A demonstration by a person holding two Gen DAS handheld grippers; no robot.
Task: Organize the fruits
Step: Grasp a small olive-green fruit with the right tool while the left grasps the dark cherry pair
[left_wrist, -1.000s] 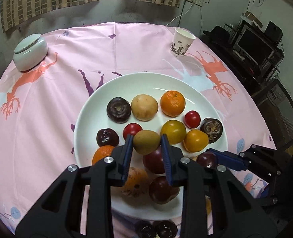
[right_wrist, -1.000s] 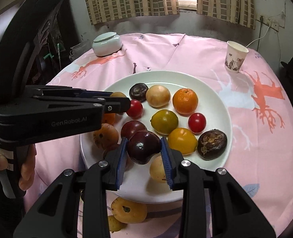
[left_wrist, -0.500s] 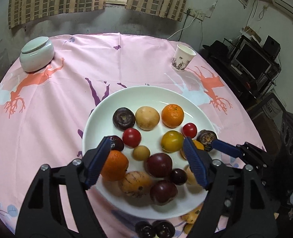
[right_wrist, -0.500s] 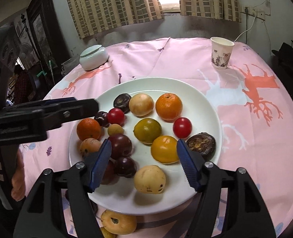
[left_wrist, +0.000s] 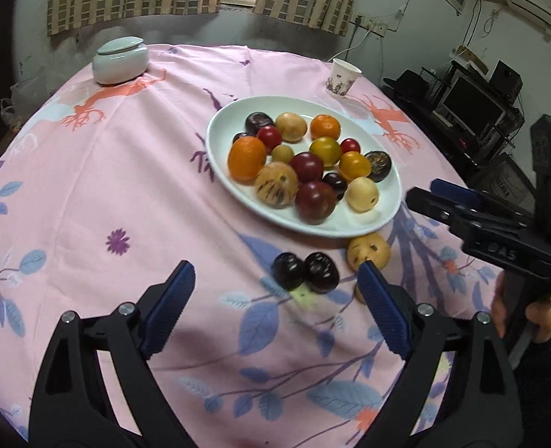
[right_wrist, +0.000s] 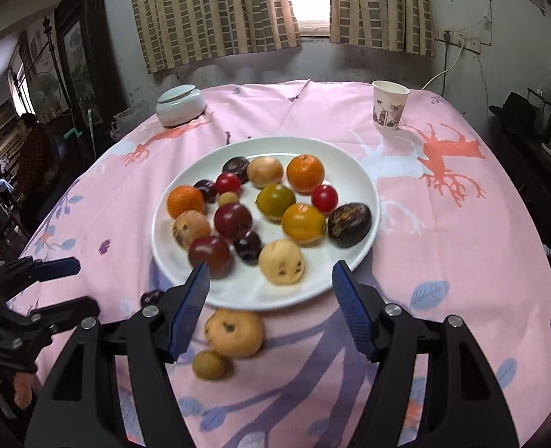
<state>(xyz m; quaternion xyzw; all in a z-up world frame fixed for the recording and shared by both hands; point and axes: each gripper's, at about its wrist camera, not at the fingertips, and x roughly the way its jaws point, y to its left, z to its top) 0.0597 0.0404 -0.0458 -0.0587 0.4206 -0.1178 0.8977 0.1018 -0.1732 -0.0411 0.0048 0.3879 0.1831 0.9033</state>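
Fruits (right_wrist: 234, 220) of many colours lay together on a white plate (right_wrist: 365, 183), which stood on the worktop (left_wrist: 88, 194) with its pink cloth. Four more fruits rested on the cloth just beside the near rim of the plate: two dark plums (left_wrist: 305, 270) touching each other, a tan spotted fruit (right_wrist: 234, 332) and a small brownish one (right_wrist: 210, 364). The left gripper (left_wrist: 275, 306) had just been opening and stood wide apart with nothing between its jaws, above the cloth near the plums. The right gripper (right_wrist: 271, 306) was spread too and held nothing, over the near rim. A paper cup (right_wrist: 389, 110) and a lidded bowl (right_wrist: 180, 104) stood far behind.
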